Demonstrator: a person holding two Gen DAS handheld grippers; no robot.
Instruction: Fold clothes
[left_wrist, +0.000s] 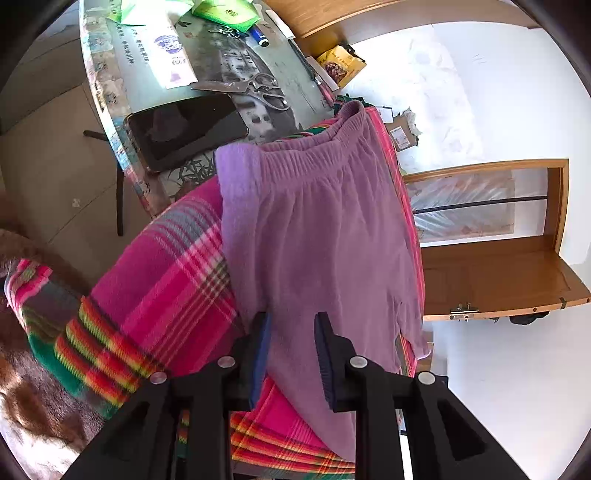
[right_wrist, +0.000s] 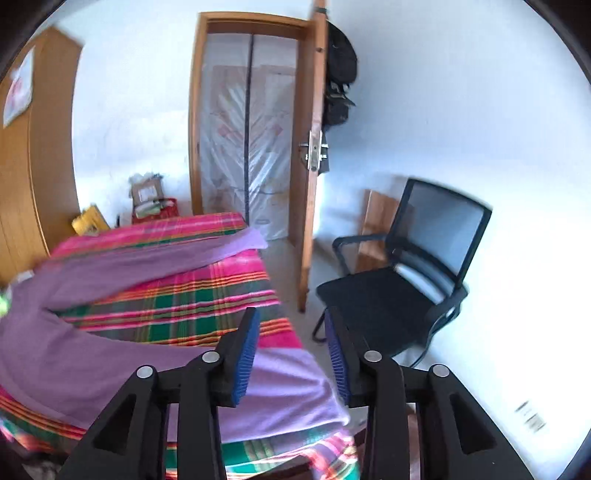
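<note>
A pair of purple fleece trousers lies on a pink, green and red plaid blanket. Its elastic waistband is at the far end, by the table. My left gripper hovers low over the near part of the trousers. Its jaws stand apart, with cloth showing in the gap but not pinched. In the right wrist view the trousers spread over the blanket, and one leg end lies by the bed's corner. My right gripper is above that corner, open and holding nothing.
A table beyond the bed holds a black phone, scissors and green packets. A black office chair stands right of the bed. An open wooden door, boxes on the floor and a wooden wardrobe are behind.
</note>
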